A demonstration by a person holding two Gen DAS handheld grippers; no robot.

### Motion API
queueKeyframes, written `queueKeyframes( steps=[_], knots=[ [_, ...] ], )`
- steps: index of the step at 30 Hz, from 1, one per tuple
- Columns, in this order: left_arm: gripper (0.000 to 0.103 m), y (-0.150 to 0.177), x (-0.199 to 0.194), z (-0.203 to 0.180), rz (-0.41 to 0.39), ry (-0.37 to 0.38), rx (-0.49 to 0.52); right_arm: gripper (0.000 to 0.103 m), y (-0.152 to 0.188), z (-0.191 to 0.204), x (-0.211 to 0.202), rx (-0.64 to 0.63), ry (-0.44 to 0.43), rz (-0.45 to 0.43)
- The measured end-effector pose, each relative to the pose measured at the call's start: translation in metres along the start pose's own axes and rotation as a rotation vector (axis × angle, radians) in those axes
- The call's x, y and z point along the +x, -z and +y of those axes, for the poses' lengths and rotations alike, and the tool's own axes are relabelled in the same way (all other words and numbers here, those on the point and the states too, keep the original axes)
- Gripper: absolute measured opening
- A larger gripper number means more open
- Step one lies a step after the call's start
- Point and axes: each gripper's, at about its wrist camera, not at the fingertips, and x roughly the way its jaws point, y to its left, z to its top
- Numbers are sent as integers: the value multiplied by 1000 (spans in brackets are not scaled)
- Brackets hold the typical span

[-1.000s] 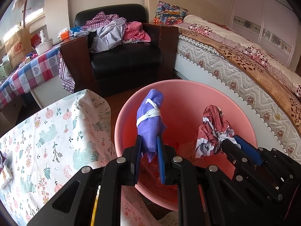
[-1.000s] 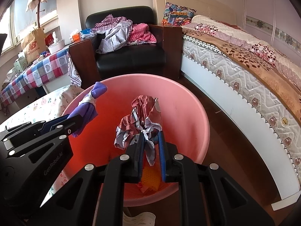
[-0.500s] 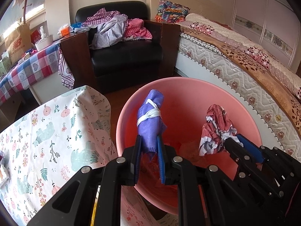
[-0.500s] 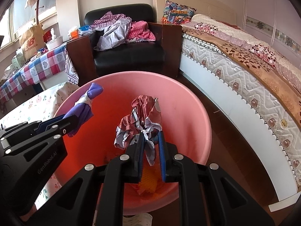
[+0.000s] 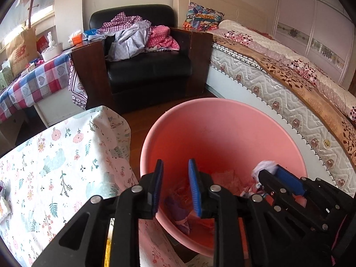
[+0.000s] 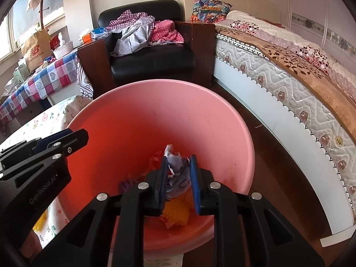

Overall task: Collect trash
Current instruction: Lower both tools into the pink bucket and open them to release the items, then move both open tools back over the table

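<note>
The purple bundle (image 5: 180, 209) lies at the bottom of the pink bin (image 5: 222, 129), below the left gripper (image 5: 175, 187), whose jaws are spread and empty. The right gripper (image 6: 178, 182), over the bin, has its jaws parted around the rag (image 6: 178, 169), which touches both pads.

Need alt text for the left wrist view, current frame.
The left gripper hangs open and empty over a pink bin, a purple cloth bundle lying in the bottom below it. The right gripper reaches into the bin from the right with crumpled scrap at its tip. A floral tablecloth is left, an armchair and bed behind.
</note>
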Motion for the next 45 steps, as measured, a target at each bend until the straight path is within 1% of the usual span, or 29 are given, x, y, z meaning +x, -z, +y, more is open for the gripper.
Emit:
queueKeyframes(
  steps=[2,8,20,24,25,28,37,40,45],
  knots=[
    [27,-1,-3,1,-5,0,-4,24,0,0,-2,-4,0,-8],
    [27,-5,-17,1,-30,-7,-15,24,-1,1,-11,-4,-11,-25],
    [28,-4,-64,4,-93,-10,-30,25,0,5,-47,-18,-63,-76],
    [31,-3,-82,5,-116,-13,-32,26,2,10,-58,-28,-80,-90],
    [32,-2,-86,6,-123,-16,-32,27,3,11,-61,-30,-84,-94],
    [32,-1,-96,7,-135,-18,-35,36,5,14,-69,-34,-96,-107],
    [34,7,-126,9,-166,-19,-39,38,12,23,-91,-60,-116,-131],
    [39,12,-136,12,-175,-21,-38,38,16,27,-99,-69,-128,-135],
    [42,27,-156,24,-183,-21,-45,38,26,38,-109,-88,-160,-127]
  ],
)
